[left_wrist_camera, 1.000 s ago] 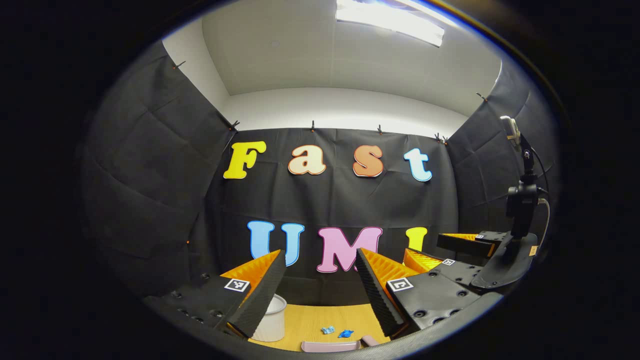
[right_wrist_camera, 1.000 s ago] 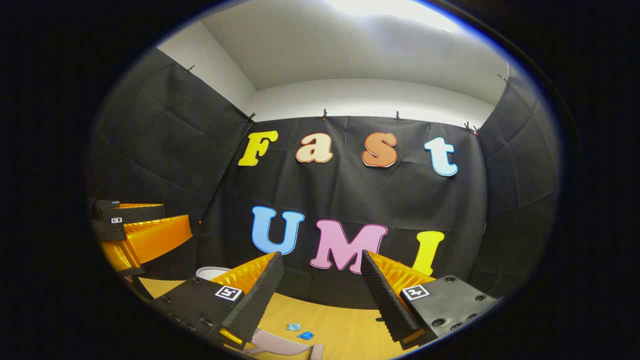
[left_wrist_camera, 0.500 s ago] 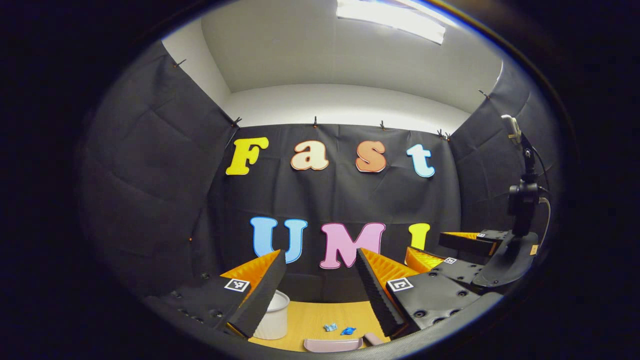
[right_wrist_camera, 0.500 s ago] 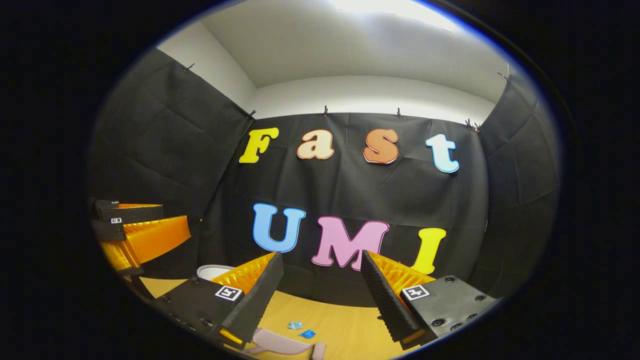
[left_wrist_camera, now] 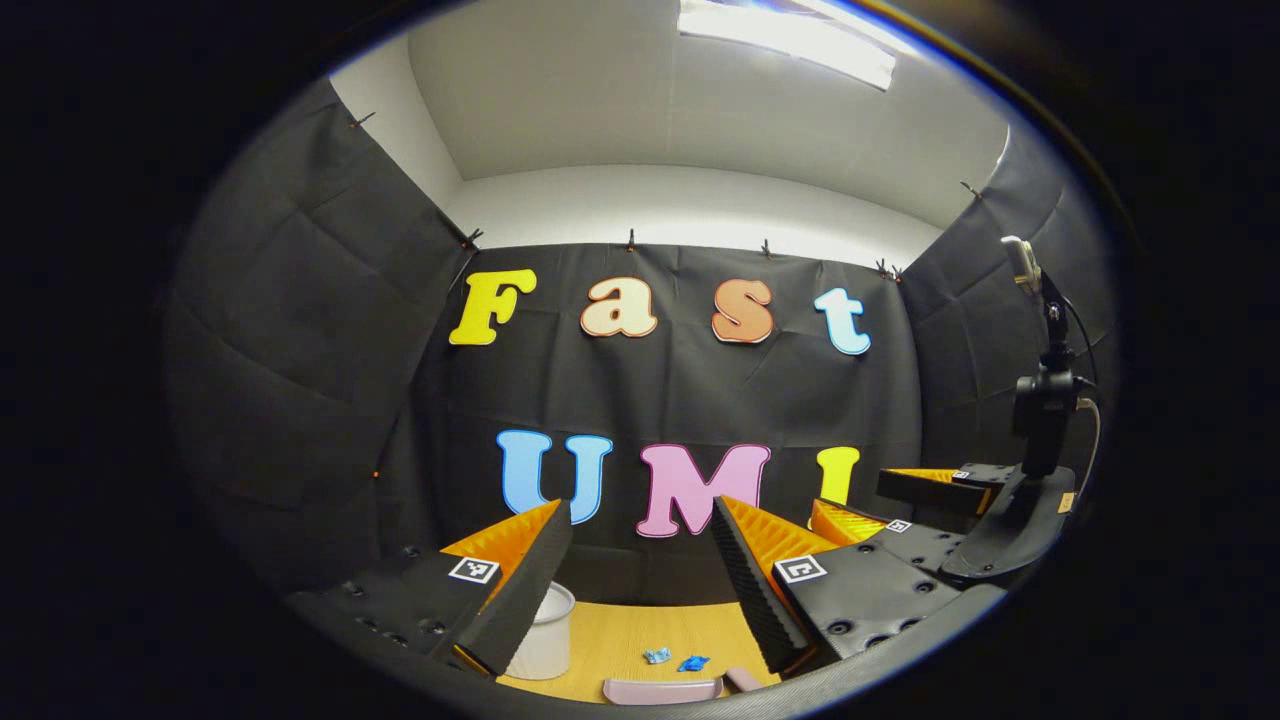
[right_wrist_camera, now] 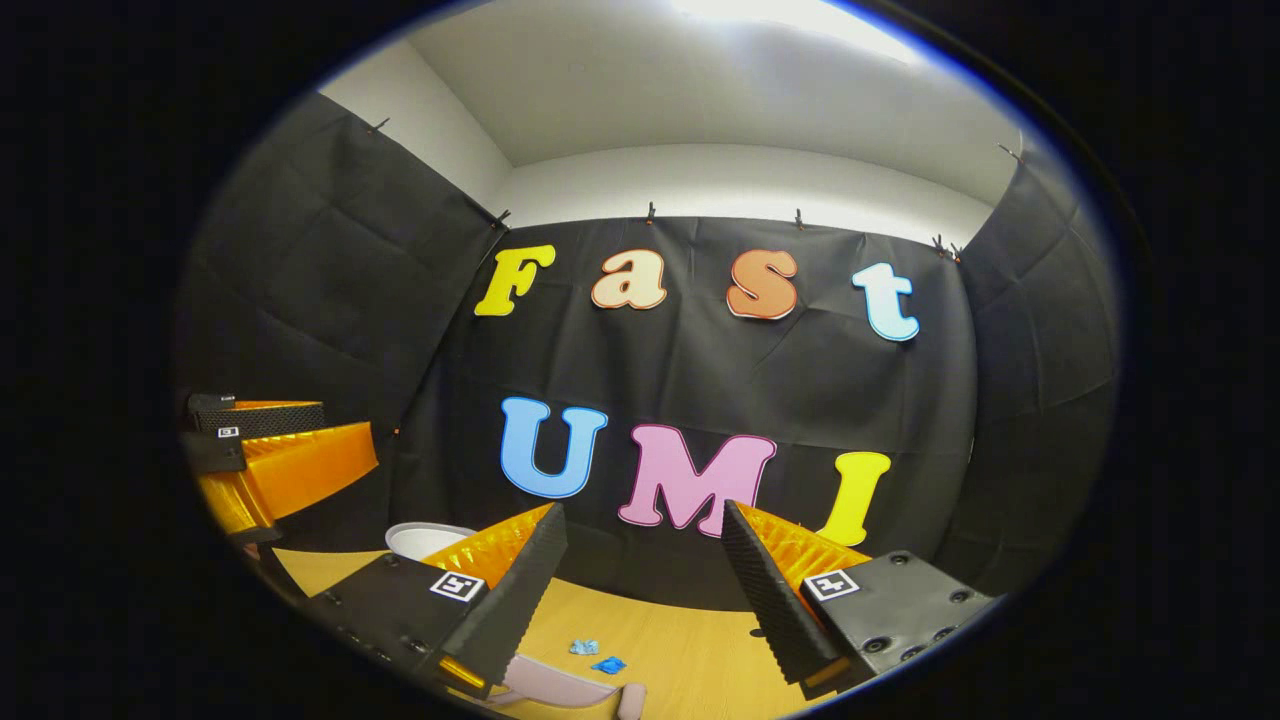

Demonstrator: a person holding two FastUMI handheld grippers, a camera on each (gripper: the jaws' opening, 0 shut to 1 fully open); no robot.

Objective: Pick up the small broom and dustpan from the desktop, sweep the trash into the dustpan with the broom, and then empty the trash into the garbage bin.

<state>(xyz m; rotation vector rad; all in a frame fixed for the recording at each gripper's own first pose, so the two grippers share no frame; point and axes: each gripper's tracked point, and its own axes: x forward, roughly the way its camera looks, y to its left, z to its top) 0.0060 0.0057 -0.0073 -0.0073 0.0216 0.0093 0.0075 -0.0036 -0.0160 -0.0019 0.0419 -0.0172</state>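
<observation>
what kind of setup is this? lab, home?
Likely a recording booth, not a home: black cloth walls clipped up around a wooden desktop, staged with a white bin, blue trash scraps and a mounted camera.

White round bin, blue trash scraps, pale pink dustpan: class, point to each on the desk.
White round bin (left_wrist_camera: 545, 640), left gripper view, its side wall.
Blue trash scraps (left_wrist_camera: 692, 663), left gripper view, the right-hand scrap.
Pale pink dustpan (right_wrist_camera: 560, 685), right gripper view, its upper surface.

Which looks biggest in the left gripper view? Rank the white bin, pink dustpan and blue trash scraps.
1. White bin.
2. Pink dustpan, partly cut off at the view's bottom, so unsure.
3. Blue trash scraps, clearly smallest.
</observation>
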